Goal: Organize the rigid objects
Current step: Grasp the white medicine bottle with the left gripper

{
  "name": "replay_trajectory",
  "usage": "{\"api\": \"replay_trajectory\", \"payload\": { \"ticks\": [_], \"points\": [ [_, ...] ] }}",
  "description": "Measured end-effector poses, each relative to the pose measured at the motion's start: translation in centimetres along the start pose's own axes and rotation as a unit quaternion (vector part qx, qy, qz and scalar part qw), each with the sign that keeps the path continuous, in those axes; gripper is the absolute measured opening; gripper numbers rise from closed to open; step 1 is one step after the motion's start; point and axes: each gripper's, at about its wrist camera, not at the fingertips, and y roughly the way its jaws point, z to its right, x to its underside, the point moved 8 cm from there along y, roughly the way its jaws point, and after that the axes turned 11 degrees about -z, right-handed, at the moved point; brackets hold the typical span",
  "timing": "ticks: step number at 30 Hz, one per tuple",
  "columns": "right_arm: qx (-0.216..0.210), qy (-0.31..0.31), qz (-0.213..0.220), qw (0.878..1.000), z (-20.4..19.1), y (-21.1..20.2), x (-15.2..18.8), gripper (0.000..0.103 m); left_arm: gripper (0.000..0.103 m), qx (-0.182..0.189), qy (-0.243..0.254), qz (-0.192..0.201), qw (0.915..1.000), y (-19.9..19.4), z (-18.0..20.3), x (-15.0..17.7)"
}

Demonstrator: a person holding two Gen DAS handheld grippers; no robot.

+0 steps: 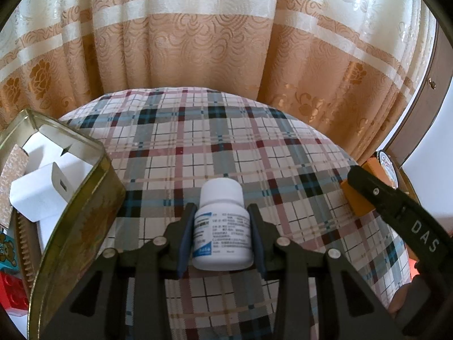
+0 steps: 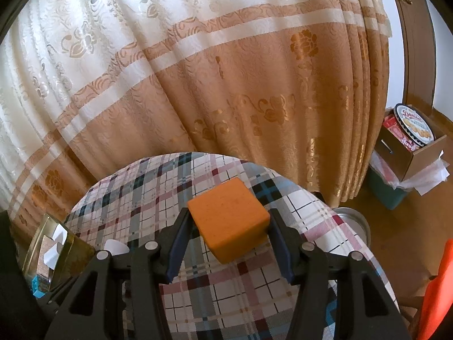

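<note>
— Gripping: left tongs [image 1: 222,233] level over the plaid desk [image 1: 198,130], clamped on white pill bottle [image 1: 221,225]; label print unreadable.
— Right tongs [image 2: 228,236] clamped on orange block [image 2: 229,219]; "DAS" on their arm.

The left hand-held gripper [image 1: 222,221] and right hand-held gripper [image 2: 228,226] each point forward, jaws clamped on something.

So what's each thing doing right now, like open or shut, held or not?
Left gripper: shut on the white bottle.
White bottle: upright, cap on, held.
Right gripper: shut on the orange block.
Orange block: held, tilted.
Gold tin: open, boxes inside.
Cardboard box: open, cookie tin inside.
</note>
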Motion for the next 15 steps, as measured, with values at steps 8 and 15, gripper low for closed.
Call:
{"api": "replay_trajectory", "payload": {
  "ticks": [8, 15],
  "points": [
    [0.0, 0.0, -0.006, 1.0, 0.32, 0.1, 0.05, 0.057, 0.036, -0.005, 0.003, -0.001, 1.0, 0.01, -0.04, 0.0],
    [0.0, 0.0, -0.006, 1.0, 0.22, 0.15, 0.05, 0.057, 0.035, -0.001, 0.002, -0.001, 1.0, 0.07, 0.08, 0.0]
  ]
}}
